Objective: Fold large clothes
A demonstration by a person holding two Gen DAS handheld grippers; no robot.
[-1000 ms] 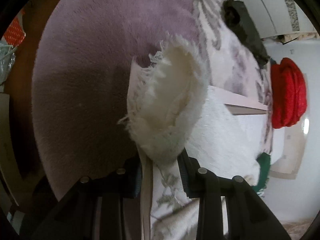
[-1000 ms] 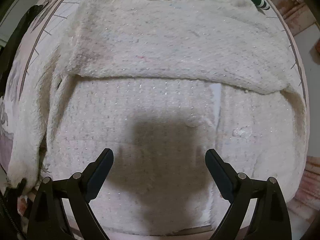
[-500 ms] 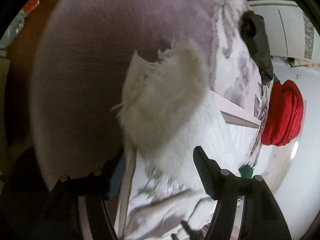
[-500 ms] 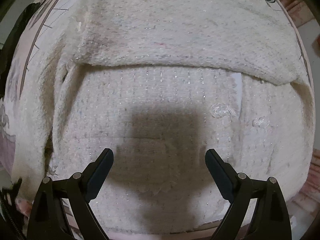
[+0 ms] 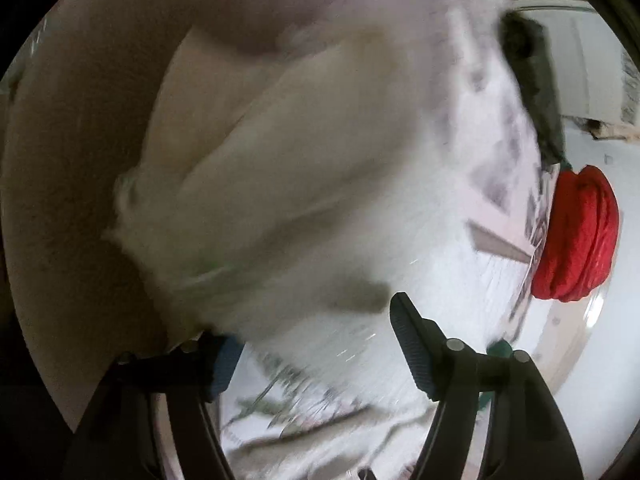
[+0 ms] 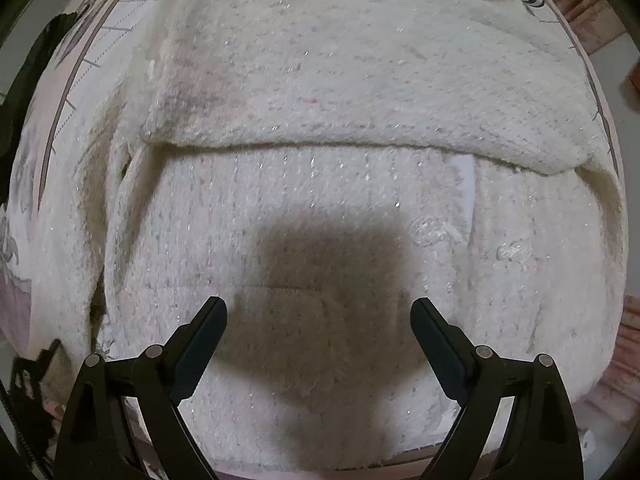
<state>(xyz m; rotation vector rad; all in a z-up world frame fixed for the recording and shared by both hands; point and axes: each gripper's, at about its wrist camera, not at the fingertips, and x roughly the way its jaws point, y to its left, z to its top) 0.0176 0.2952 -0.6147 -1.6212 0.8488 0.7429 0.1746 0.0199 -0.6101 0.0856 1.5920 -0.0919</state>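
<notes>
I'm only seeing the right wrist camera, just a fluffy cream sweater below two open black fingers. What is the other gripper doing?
Observer: The left gripper has just been opening; its jaws stand apart, with a blurred fold of the cream sweater hanging in front of them.
Operator: Anything else lying around over there?
Observer: Yes, a red bundle of cloth sits at the far edge of the patterned bedcover.
Operator: And beyond the sweater?
Observer: A plush mauve blanket lies behind it.
</notes>
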